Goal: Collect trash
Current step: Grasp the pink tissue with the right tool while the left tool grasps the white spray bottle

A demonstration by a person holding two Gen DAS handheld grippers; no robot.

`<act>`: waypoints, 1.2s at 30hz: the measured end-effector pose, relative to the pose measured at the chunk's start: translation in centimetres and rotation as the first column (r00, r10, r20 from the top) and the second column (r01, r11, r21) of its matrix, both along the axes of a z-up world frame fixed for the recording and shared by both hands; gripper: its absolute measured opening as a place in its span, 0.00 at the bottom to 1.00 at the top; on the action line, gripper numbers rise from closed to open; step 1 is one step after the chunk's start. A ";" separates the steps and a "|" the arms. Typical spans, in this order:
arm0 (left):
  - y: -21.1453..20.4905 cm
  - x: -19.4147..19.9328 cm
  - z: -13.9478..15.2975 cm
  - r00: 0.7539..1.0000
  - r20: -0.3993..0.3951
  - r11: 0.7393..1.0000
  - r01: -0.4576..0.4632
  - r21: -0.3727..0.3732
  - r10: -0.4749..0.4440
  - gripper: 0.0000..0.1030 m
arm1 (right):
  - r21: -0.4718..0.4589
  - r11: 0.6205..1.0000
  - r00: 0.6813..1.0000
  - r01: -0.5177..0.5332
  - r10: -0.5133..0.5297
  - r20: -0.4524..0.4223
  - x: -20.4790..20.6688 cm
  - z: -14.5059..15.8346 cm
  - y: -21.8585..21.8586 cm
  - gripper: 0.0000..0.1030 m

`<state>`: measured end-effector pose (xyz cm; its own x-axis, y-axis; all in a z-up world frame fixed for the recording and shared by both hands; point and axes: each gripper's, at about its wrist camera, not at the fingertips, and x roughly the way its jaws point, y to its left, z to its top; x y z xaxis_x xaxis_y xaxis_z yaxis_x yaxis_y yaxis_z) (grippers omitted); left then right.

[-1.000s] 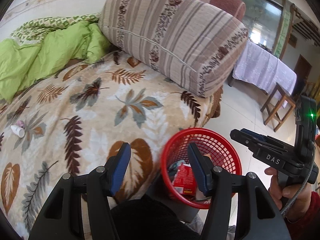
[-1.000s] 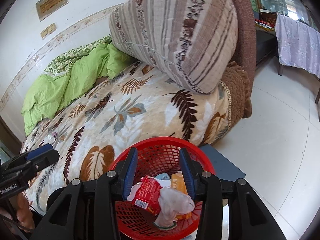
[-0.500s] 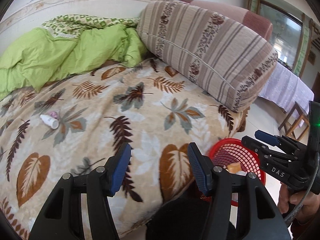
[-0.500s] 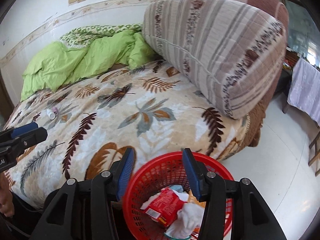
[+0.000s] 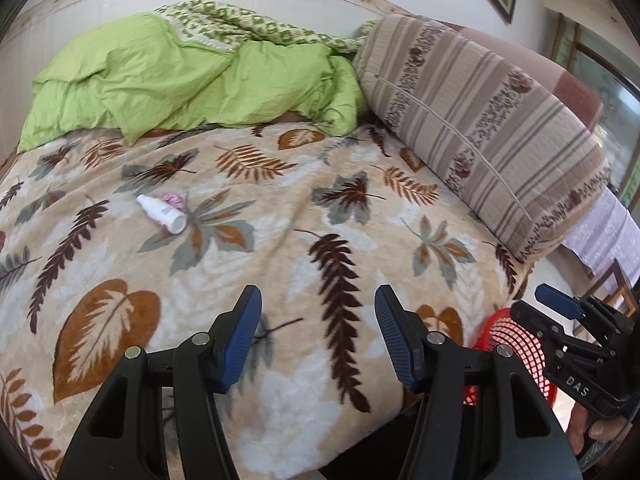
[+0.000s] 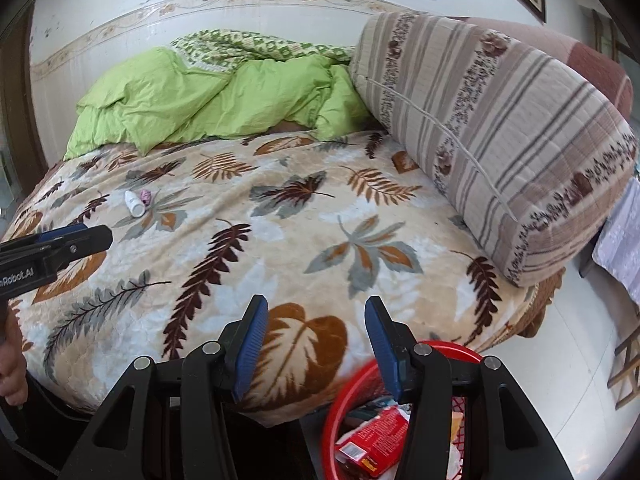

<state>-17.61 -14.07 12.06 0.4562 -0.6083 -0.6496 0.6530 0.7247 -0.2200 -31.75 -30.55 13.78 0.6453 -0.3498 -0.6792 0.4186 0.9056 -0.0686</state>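
A small white bottle [image 5: 162, 213] [image 6: 134, 203] lies on its side on the leaf-patterned blanket [image 5: 280, 208], with a crumpled pink wrapper [image 5: 175, 199] [image 6: 145, 197] touching it. My left gripper [image 5: 318, 304] hangs open over the blanket's near edge, well short of the bottle, nothing between its fingers. My right gripper [image 6: 317, 312] is also open and empty, above the bed's edge and the red mesh basket [image 6: 344, 396] [image 5: 516, 340]. The basket stands on the floor by the bed and holds a red packet [image 6: 372, 442] and other trash.
A big striped bolster [image 5: 480, 120] lies along the bed's right side. A rumpled green quilt [image 5: 180, 80] fills the far end by the wall. White tiled floor [image 6: 560, 360], a wooden stool [image 6: 628, 364] and a cloth-covered table [image 6: 624, 240] are to the right.
Both grippers swung left from over the basket toward the bed. The basket slid to the lower right of both views and the bottle came nearer the middle. The right jaws widened a little.
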 end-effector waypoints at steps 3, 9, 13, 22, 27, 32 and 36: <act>1.5 2.3 -0.2 0.998 -0.001 0.998 -0.059 -0.002 0.059 0.56 | 0.039 0.997 0.998 -0.066 0.066 -0.010 1.6 0.0 1.0 0.52; 6.7 9.6 -1.8 0.965 -0.060 0.967 -0.255 0.000 0.255 0.56 | 0.129 0.962 0.970 -0.241 0.243 -0.004 7.2 0.6 3.5 0.52; 10.5 13.6 -4.1 0.920 -0.091 0.924 -0.380 0.034 0.382 0.56 | 0.165 0.929 0.942 -0.330 0.335 -0.002 13.6 0.3 5.5 0.52; 14.2 16.8 -5.9 0.869 -0.183 0.887 -0.460 0.041 0.459 0.56 | 0.331 0.872 0.920 -0.362 0.390 -0.022 31.9 -5.0 7.3 0.47; 14.4 17.4 -6.1 0.876 -0.190 0.896 -0.442 0.050 0.443 0.56 | 0.382 0.865 0.922 -0.324 0.379 -0.076 38.3 -8.2 7.1 0.38; 14.9 18.0 -6.3 0.870 -0.212 0.894 -0.446 0.044 0.445 0.56 | 0.418 0.849 0.907 -0.325 0.404 -0.116 40.9 -10.4 7.6 0.38; 15.5 18.4 -6.5 0.858 -0.230 0.885 -0.464 0.039 0.460 0.56 | 0.422 0.842 0.903 -0.335 0.415 -0.110 40.2 -11.1 8.4 0.28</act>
